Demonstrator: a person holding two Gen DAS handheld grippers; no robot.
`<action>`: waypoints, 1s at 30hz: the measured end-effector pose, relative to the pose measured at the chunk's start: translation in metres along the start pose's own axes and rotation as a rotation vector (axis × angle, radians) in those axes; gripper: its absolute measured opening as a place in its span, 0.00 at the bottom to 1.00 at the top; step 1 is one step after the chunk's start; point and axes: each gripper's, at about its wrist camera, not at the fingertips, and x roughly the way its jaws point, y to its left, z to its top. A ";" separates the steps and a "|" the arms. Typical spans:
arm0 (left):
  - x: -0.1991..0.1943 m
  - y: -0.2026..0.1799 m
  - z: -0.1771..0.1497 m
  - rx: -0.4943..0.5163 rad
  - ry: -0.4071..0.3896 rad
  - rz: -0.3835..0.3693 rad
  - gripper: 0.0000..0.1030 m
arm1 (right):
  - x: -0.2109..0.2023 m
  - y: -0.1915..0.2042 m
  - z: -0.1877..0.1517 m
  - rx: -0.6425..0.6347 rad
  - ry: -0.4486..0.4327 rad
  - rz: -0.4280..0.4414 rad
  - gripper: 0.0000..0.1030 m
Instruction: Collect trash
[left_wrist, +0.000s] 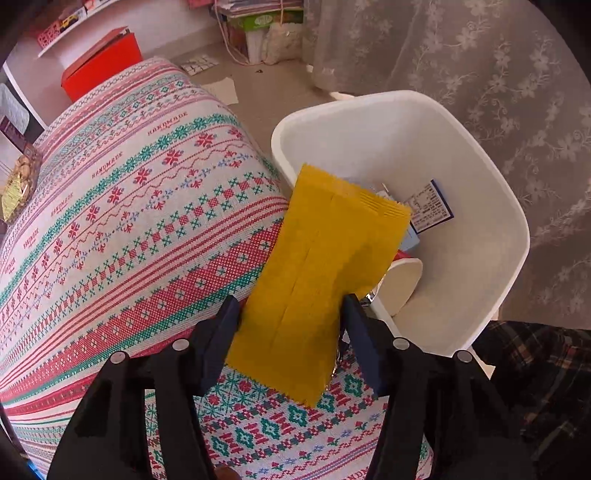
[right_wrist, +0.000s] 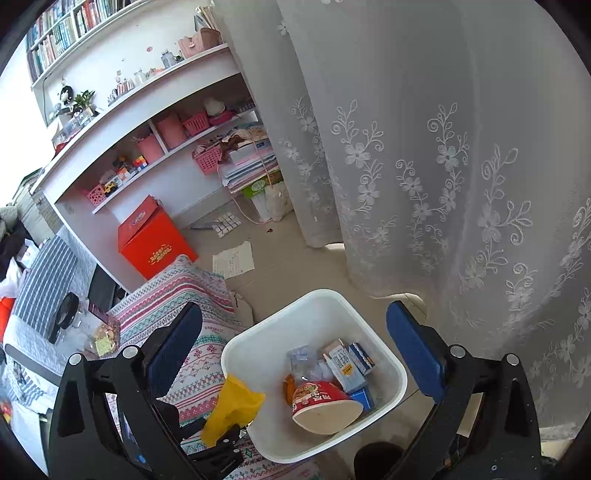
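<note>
A yellow wrapper (left_wrist: 321, 266) lies slanted over the edge of the patterned cloth, with its far end over the white bin (left_wrist: 369, 107). My left gripper (left_wrist: 291, 317) is shut on the wrapper's near half, and both pads press its sides. In the right wrist view the same wrapper (right_wrist: 232, 406) bulges upward out of the left gripper (right_wrist: 225, 439) beside the bin (right_wrist: 314, 295). The bin holds a red noodle cup (right_wrist: 317, 402) on its side, small cartons and clear plastic. My right gripper (right_wrist: 293, 308) hovers open above the bin with nothing in it.
The patterned cloth surface (left_wrist: 129, 221) fills the left. A snack bag (left_wrist: 18, 181) sits at its far left edge. A red box (right_wrist: 151, 240) and a sheet of paper (right_wrist: 234, 260) are on the floor beyond. A lace curtain (right_wrist: 443, 166) hangs to the right. A plaid sleeve (left_wrist: 546, 369) shows beside the bin.
</note>
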 end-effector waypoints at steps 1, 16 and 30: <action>-0.002 0.002 -0.001 -0.014 -0.009 -0.014 0.47 | -0.001 0.001 0.000 0.001 0.000 0.006 0.93; -0.064 0.007 0.024 -0.092 -0.171 -0.086 0.12 | -0.019 -0.004 0.007 -0.005 -0.086 0.012 0.93; -0.062 -0.034 0.099 -0.136 -0.173 -0.275 0.54 | -0.044 0.001 0.009 -0.037 -0.223 0.024 0.93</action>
